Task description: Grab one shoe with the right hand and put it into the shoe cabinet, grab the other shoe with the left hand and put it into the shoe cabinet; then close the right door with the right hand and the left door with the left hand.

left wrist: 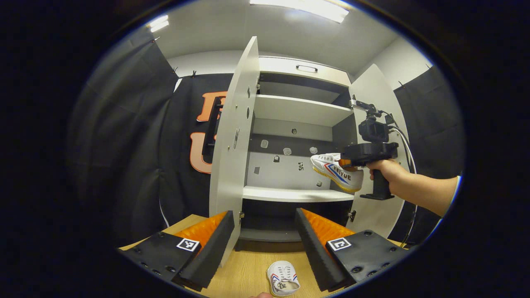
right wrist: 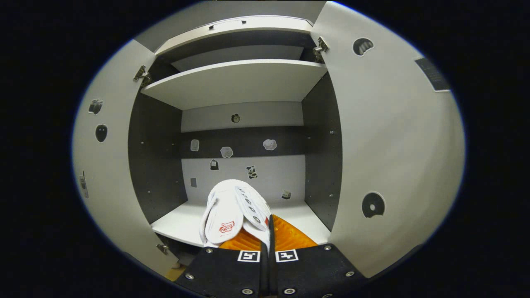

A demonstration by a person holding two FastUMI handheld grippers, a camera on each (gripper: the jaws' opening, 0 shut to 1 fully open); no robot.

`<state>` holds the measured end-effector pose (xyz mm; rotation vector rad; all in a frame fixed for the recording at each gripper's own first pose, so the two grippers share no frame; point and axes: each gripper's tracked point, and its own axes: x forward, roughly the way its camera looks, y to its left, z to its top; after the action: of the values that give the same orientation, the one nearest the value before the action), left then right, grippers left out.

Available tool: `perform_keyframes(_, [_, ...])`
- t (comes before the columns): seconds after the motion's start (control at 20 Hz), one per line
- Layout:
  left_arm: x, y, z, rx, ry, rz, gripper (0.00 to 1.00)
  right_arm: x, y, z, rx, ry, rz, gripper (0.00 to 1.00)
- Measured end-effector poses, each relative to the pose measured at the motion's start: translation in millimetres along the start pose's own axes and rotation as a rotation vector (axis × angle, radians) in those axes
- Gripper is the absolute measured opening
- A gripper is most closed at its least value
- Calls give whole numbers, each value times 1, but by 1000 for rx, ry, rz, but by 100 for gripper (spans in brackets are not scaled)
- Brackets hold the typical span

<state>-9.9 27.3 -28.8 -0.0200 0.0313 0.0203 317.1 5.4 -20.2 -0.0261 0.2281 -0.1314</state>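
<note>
The white shoe cabinet (left wrist: 290, 111) stands with both doors open. My right gripper (left wrist: 352, 159) is shut on a white shoe (left wrist: 337, 170) with red and blue stripes, held in the air in front of the middle shelf (left wrist: 290, 193). In the right gripper view that shoe (right wrist: 232, 211) sticks out past my right gripper (right wrist: 265, 229), above the shelf's front (right wrist: 182, 223). The other white shoe (left wrist: 283, 278) lies on the wooden floor (left wrist: 244, 269), between the fingers (left wrist: 314, 240) of my left gripper (left wrist: 265, 231), which is open above it.
The left door (left wrist: 232, 140) swings out toward me and the right door (left wrist: 379, 136) stands open behind the hand holding the right gripper. In the right gripper view the right door (right wrist: 389, 136) is close on the right. An upper shelf (right wrist: 236, 80) lies above.
</note>
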Motion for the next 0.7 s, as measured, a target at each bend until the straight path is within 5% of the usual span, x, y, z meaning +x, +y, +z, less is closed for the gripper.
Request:
perform_keyframes(0.4, [-2,11,-4,-26,14,29,96,117,-17,-48,-50,177,-137,0])
perform_keyframes(0.7, [1,28,-10,-21,33,69,96,142,-31,-78,19,273,-197,0])
